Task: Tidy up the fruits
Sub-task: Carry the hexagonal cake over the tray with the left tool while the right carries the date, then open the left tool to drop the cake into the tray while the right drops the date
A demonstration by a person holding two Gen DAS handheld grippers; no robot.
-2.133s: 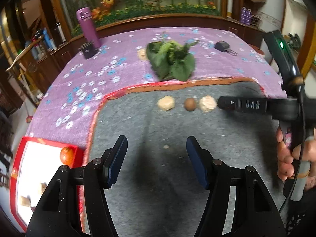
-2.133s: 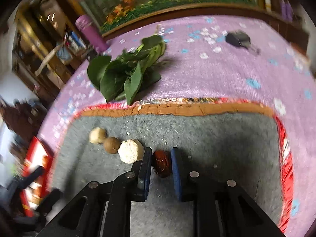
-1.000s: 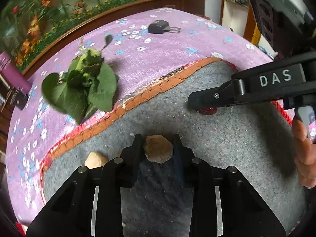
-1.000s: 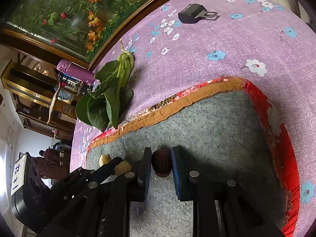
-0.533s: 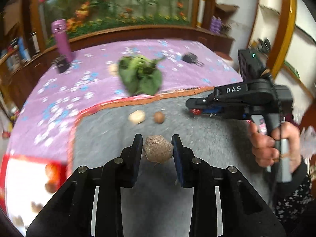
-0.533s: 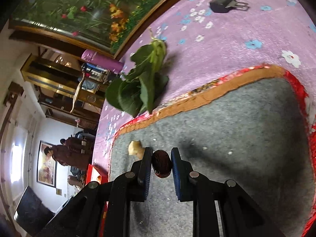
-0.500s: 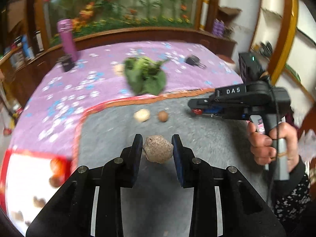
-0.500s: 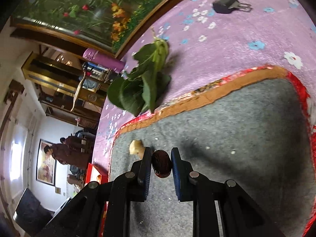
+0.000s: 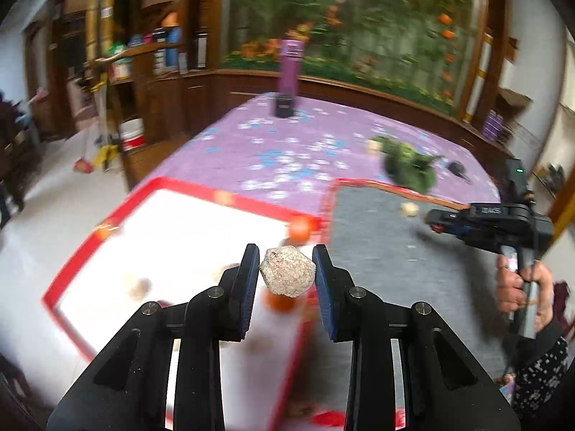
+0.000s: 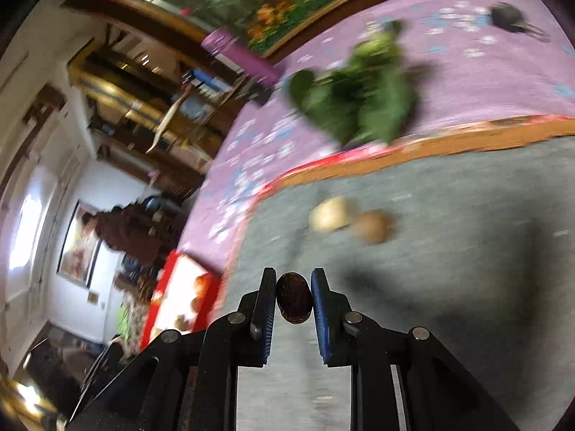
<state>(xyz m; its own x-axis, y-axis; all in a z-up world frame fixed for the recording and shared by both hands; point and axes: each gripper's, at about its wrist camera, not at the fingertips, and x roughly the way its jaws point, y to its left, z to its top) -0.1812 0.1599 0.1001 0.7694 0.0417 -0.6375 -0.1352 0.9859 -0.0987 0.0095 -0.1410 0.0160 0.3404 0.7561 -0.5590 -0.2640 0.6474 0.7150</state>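
Left tongs (image 9: 286, 273) clamp a rough pale fruit (image 9: 287, 271) over the red-rimmed tray (image 9: 107, 228) for dropping; right tongs (image 10: 294, 300) grip a dark fruit (image 10: 294, 301).

Two oranges (image 9: 301, 226); two loose fruits (image 10: 329, 217).

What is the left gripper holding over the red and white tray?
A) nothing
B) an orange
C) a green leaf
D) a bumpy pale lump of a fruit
D: the left gripper has its jaws shut on a bumpy pale fruit above the red-rimmed tray.
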